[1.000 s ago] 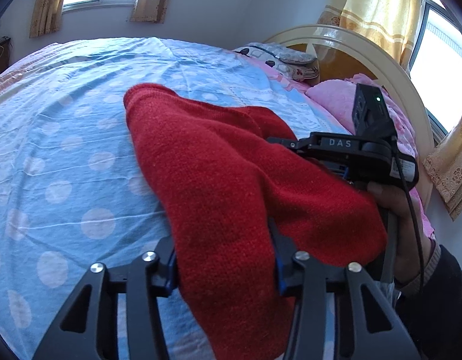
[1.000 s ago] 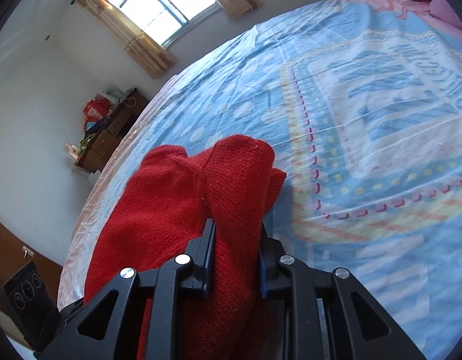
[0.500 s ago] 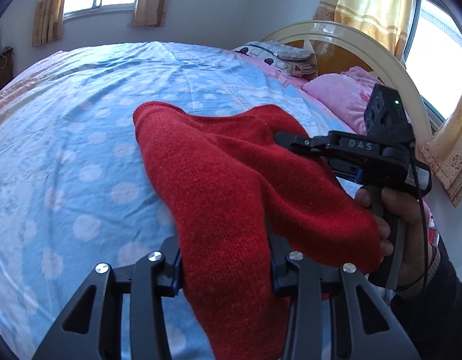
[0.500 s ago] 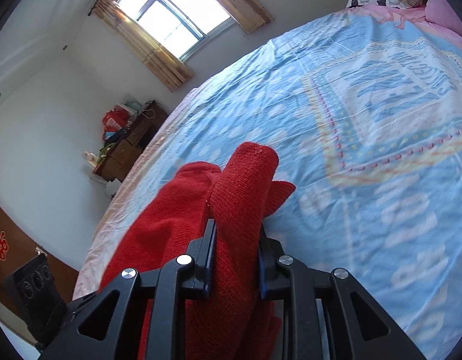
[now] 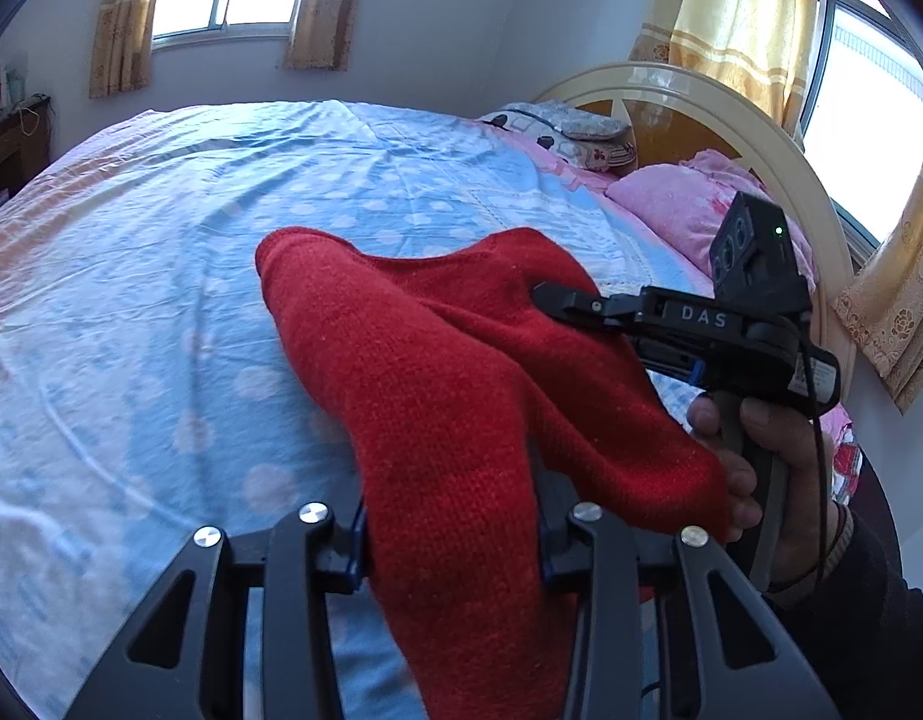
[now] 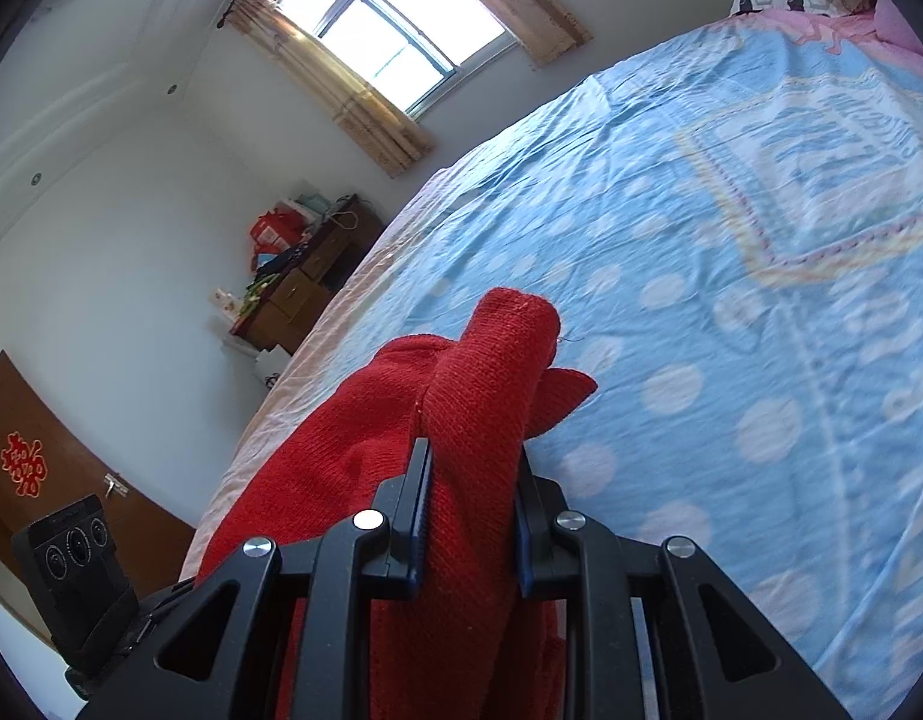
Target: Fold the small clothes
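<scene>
A red knitted garment (image 5: 437, 372) hangs bunched between both grippers, lifted above the blue dotted bed sheet (image 5: 161, 276). My left gripper (image 5: 449, 540) is shut on one thick fold of it. My right gripper (image 6: 470, 516) is shut on another fold of the garment (image 6: 479, 384), which sticks up past the fingertips. In the left wrist view the right gripper (image 5: 557, 297) comes in from the right, its tip pressed into the red knit, with a hand on its handle.
The bed sheet (image 6: 731, 276) fills most of the right wrist view. Pink pillows (image 5: 689, 210) and a cream headboard (image 5: 761, 126) lie at the far right. A wooden dresser (image 6: 305, 282) stands by the wall, a brown door (image 6: 47, 468) beside it.
Both grippers have risen with the red garment still clamped, and it now hangs higher above the sheet. More of the room and windows shows in both views.
</scene>
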A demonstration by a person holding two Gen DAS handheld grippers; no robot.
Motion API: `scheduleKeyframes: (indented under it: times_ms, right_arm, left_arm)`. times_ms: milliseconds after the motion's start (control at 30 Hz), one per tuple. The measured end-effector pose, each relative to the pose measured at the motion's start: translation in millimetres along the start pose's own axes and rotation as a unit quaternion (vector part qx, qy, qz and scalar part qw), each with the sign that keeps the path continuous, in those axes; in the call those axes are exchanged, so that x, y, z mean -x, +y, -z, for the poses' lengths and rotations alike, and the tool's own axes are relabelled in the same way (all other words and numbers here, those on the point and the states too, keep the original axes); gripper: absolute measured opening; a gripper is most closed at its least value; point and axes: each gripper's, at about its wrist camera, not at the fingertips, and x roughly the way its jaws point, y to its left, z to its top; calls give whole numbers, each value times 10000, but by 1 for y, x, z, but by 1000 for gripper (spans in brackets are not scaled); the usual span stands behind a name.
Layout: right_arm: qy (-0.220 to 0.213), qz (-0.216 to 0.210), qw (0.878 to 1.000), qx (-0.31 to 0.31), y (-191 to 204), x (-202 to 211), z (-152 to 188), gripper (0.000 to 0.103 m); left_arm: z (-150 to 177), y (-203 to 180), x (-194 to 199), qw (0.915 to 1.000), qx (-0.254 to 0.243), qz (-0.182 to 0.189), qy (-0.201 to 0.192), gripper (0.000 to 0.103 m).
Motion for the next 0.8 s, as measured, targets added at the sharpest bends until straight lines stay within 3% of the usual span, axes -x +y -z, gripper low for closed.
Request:
scheduleKeyframes:
  times_ms: [800]
  right_arm:
    - [459, -723, 9951, 491, 94, -50, 38, 22]
  left_arm:
    - [31, 44, 72, 9971, 5, -697, -311, 41]
